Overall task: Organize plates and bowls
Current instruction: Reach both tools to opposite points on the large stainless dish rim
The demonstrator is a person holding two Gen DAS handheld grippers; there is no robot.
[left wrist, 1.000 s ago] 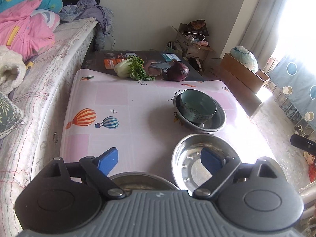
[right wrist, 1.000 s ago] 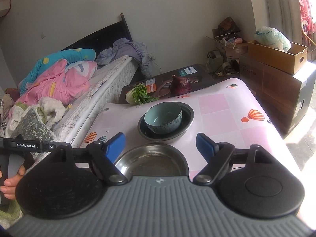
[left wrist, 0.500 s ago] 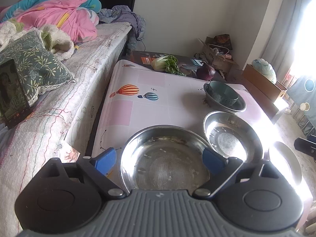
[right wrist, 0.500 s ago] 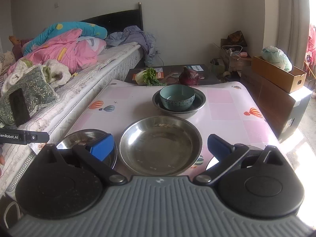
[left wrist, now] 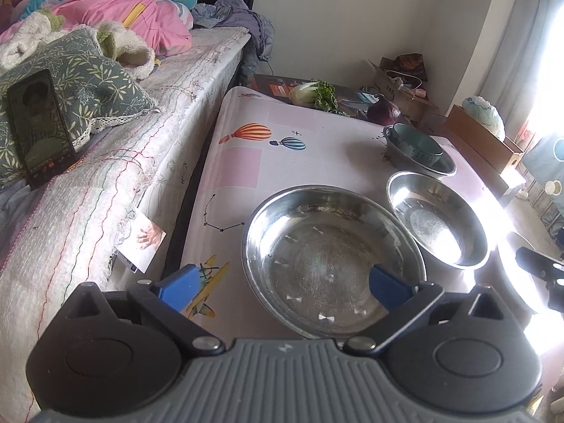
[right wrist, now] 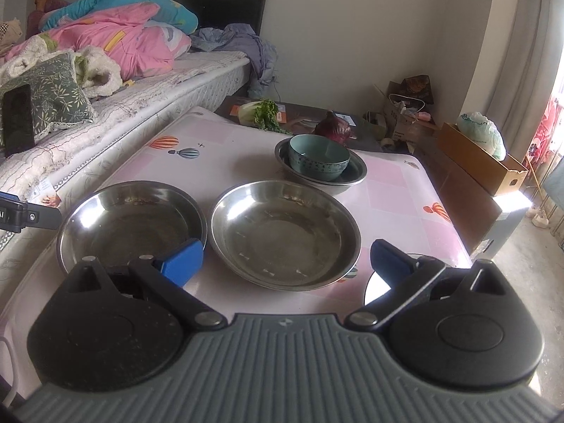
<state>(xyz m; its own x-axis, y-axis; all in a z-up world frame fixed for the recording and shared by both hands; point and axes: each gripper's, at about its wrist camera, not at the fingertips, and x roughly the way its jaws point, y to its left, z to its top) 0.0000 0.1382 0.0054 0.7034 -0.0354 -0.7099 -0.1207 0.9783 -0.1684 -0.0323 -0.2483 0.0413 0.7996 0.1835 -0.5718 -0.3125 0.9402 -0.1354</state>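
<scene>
On the counter (right wrist: 387,190), beside the bed (right wrist: 176,81): three steel vessels and a blue bowl (right wrist: 319,157). Blue bowl upright inside a steel dish (right wrist: 354,172) near the far edge. Nearer, two wide steel bowls side by side, rims almost touching: left bowl (right wrist: 130,222) toward the bed, middle bowl (right wrist: 282,232) in front of the dish. A bright plate (right wrist: 375,287) at the near right, mostly hidden behind a finger.

Left gripper (left wrist: 282,285) angled down over the left bowl, fingers (left wrist: 178,285) opening wide; one over bare counter, the other over the bowl's inside, part of the near rim between them, nothing gripped. Whether touching the bowl, cannot tell.

Right gripper (right wrist: 287,261) low before the middle bowl, fingers (right wrist: 391,261) spread apart, released, gripping nothing; the middle bowl's near rim in the gap as seen from the right wrist.

Past the counter's far edge: greens (right wrist: 257,111) and a purple onion (right wrist: 333,128) on a dark board. Phone (right wrist: 17,120) propped against a pillow on the bed.
</scene>
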